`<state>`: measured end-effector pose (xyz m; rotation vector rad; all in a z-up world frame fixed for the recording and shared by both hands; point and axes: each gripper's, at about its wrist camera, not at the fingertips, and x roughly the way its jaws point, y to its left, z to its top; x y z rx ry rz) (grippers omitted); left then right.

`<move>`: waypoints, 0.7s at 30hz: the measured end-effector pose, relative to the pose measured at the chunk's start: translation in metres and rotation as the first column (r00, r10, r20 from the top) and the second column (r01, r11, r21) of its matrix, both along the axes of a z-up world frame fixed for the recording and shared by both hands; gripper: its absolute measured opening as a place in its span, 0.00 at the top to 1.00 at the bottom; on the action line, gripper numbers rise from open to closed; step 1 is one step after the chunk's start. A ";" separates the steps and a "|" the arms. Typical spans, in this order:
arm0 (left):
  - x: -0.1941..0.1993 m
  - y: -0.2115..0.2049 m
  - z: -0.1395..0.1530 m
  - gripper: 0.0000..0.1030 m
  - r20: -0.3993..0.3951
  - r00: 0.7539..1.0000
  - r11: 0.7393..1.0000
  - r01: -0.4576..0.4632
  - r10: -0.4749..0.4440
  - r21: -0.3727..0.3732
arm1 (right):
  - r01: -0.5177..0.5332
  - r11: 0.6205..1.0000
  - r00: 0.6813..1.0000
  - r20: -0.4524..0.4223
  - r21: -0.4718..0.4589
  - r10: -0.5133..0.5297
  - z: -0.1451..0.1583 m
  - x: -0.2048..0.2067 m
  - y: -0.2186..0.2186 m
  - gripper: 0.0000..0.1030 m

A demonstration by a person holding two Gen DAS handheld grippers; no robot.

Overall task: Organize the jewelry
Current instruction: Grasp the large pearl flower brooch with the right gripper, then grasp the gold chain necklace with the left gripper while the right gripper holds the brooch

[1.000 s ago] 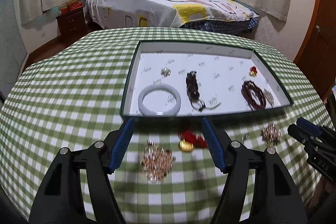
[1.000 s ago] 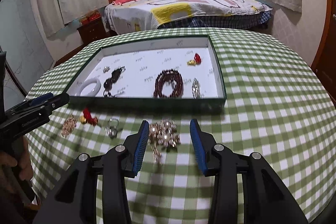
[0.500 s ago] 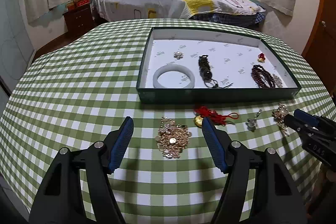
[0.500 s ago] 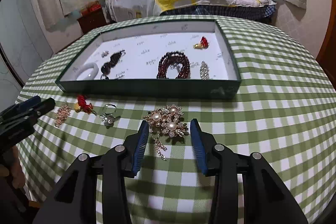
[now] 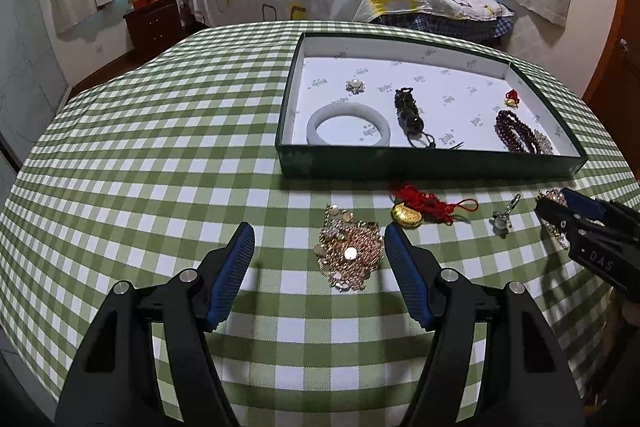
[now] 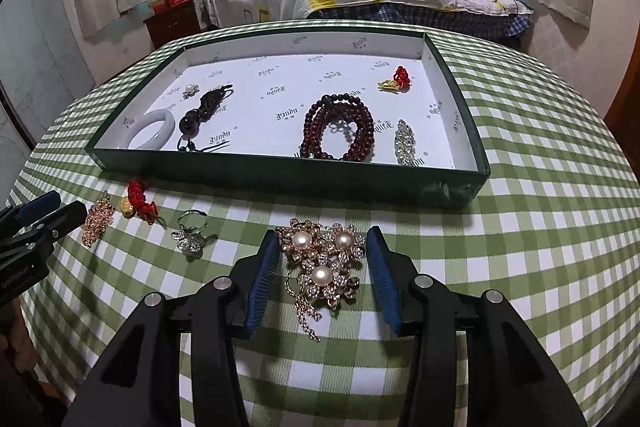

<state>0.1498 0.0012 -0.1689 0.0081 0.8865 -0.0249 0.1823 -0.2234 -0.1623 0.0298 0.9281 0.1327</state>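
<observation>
Two tools hang low over the bench [image 5: 160, 147] with its green checked cloth. The left tool [image 5: 318, 247] is wide apart, with a heap of gold chain [image 5: 349, 251] lying between its blue pads, not touching them. The right tool [image 6: 323, 259] is wide too, and a pearl brooch [image 6: 322, 265] lies between its pads. Between the two tools lie a red cord charm [image 5: 420, 209] and a silver ring [image 6: 191, 233]. A green tray [image 6: 280, 179] sits on the far side, just beyond them. Inside it lie a white bangle [image 5: 348, 125], dark red beads [image 6: 340, 131], a dark pendant [image 5: 409, 109] and some small pieces.
</observation>
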 end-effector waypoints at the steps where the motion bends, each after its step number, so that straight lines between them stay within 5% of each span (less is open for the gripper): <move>1: -0.001 0.001 -0.001 0.36 -0.003 1.000 1.000 -0.002 0.002 -0.001 | 0.000 1.000 1.000 0.000 0.000 0.000 0.000 0.001 0.000 0.56; 17: 0.009 -0.004 -0.017 0.36 -0.054 0.998 1.000 0.020 -0.021 -0.020 | -0.007 1.000 1.000 0.013 0.021 0.007 0.003 -0.009 -0.007 0.59; 21: 0.011 -0.005 -0.018 0.47 -0.043 0.999 0.999 0.032 -0.032 -0.004 | -0.006 0.999 1.000 0.010 0.032 0.006 0.002 -0.008 -0.009 0.59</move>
